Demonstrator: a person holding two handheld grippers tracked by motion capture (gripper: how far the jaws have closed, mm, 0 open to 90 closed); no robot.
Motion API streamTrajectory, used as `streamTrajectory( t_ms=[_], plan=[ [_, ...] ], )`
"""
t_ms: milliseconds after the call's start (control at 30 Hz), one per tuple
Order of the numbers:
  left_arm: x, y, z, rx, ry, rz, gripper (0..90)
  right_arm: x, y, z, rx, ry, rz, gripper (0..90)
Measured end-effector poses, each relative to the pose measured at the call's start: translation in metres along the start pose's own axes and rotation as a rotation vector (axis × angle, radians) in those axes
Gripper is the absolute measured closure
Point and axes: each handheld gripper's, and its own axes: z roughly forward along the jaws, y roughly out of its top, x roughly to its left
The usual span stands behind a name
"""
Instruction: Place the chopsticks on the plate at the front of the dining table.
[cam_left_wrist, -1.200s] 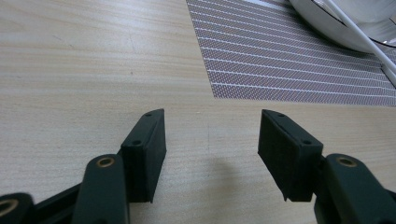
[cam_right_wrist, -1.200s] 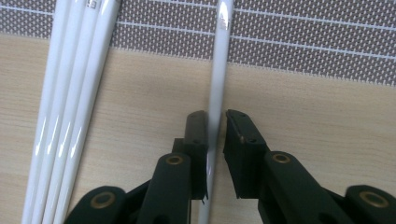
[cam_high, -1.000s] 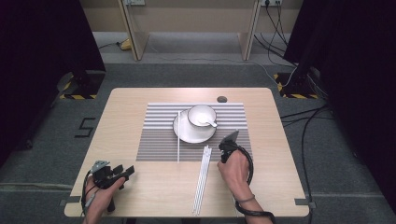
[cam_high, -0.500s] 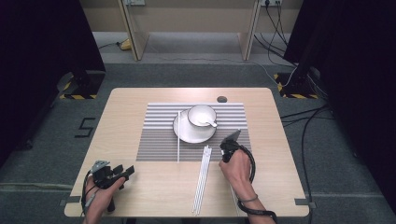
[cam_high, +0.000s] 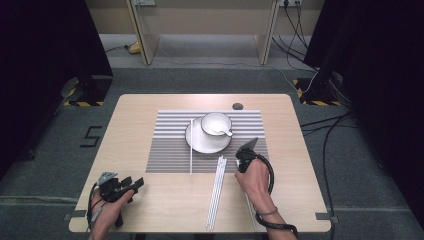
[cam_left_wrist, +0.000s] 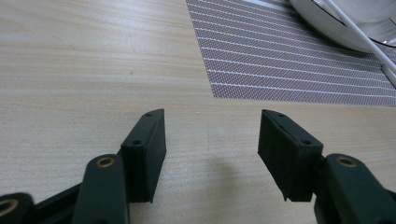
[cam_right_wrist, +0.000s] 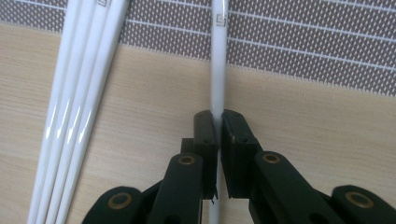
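Beside the mat's (cam_right_wrist: 303, 42) edge, right gripper (cam_right_wrist: 218, 123) clamps a chopstick (cam_right_wrist: 219, 56).

The left half of the tabletop (cam_high: 135, 130) lies bare, giving the left tool (cam_high: 131, 184) free passage forward up to the striped mat (cam_high: 170, 150). On the mat, a single white chopstick (cam_high: 191, 146) lies lengthwise just left of the plate (cam_high: 200, 142), which carries a bowl (cam_high: 216, 123) with a spoon (cam_high: 223, 132); these block the mat's middle. A bundle of white chopsticks (cam_high: 216, 192) lies between the two hands, crossing the mat's near edge. The right tool (cam_high: 243, 161) sits just right of that bundle, with a narrow strip of bare wood between. The tabletop's right edge and far corners stay open, apart from a small dark disc (cam_high: 237, 106) behind the mat.
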Motion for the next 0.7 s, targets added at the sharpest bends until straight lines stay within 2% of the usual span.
streamTrajectory(
  t_ms=[700],
  plan=[
    [0.0, 0.0, 0.0, 0.0, 0.002, 0.003, 41.2, 0.008, 0.004, -0.012, 0.01, 0.034, -0.045, 85.8]
  ],
)
